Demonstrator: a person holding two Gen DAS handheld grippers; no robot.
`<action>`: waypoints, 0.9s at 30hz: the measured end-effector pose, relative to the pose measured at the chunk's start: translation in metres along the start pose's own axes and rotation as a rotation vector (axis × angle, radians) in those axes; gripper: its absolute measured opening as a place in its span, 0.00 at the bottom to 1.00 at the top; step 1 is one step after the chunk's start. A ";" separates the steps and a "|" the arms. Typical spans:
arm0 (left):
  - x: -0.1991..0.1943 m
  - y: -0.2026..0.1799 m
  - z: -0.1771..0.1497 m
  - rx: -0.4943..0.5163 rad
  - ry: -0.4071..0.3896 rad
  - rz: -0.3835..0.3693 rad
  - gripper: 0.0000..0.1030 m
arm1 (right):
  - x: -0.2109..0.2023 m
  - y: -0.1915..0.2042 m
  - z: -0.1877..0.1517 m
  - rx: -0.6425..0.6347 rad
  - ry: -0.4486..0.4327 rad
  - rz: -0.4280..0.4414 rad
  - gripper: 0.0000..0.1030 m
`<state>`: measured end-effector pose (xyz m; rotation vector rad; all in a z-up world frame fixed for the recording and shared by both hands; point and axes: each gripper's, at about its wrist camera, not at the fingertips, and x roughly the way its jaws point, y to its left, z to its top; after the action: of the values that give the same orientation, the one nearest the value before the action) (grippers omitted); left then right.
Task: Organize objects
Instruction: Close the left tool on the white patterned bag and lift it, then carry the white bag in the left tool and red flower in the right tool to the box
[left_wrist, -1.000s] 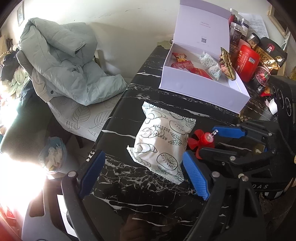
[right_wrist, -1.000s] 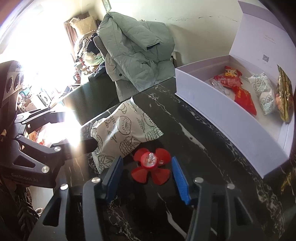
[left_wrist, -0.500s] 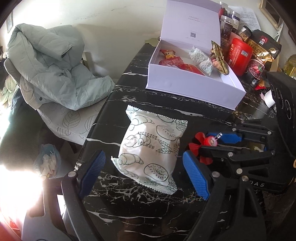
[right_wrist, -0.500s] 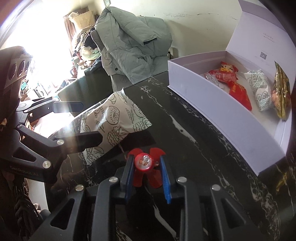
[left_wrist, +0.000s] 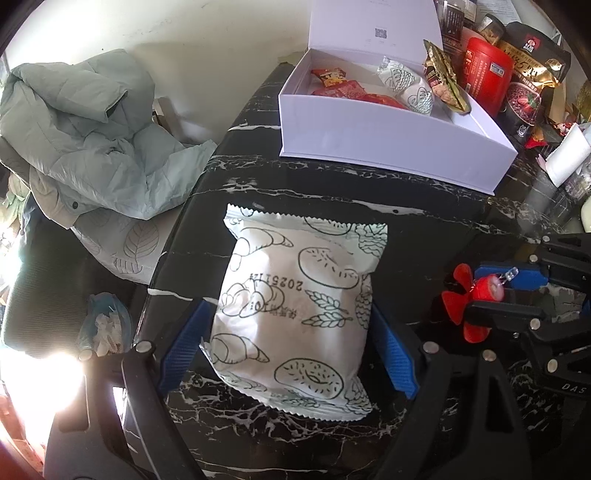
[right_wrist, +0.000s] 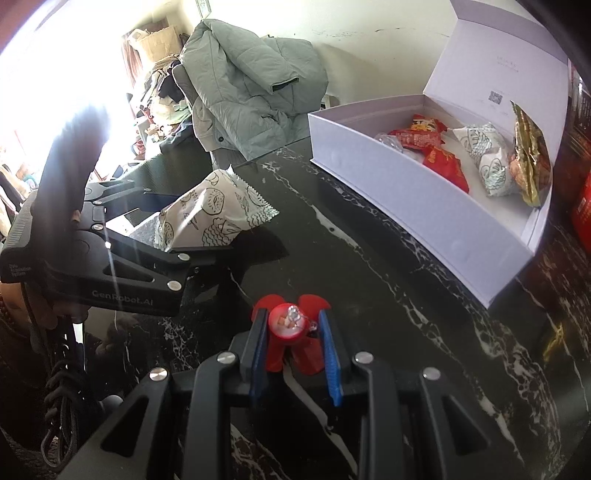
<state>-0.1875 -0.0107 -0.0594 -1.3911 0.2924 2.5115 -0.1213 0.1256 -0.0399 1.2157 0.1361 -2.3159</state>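
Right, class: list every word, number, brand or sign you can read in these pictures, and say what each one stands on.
"2025114", printed upside down on the white bread packet, last digits uncertain.
"GenRobot.AI" on the body of the left gripper.
"DAS", cut off by the frame edge, on the right gripper.
A QR code and small print inside the white box lid: too small to read.
Labels on the red canister and the dark snack bag: too blurred to read.
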 end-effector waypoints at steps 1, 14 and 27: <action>0.000 0.000 0.000 -0.006 -0.007 -0.005 0.83 | 0.000 0.001 0.000 0.000 -0.001 -0.002 0.26; -0.019 -0.006 -0.015 -0.035 0.013 -0.071 0.60 | -0.009 0.007 -0.002 0.027 -0.019 0.020 0.24; -0.062 -0.023 -0.033 -0.041 -0.012 -0.085 0.60 | -0.043 0.028 -0.013 -0.011 -0.062 -0.005 0.24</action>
<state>-0.1224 -0.0065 -0.0253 -1.3734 0.1766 2.4683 -0.0784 0.1221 -0.0095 1.1385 0.1301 -2.3508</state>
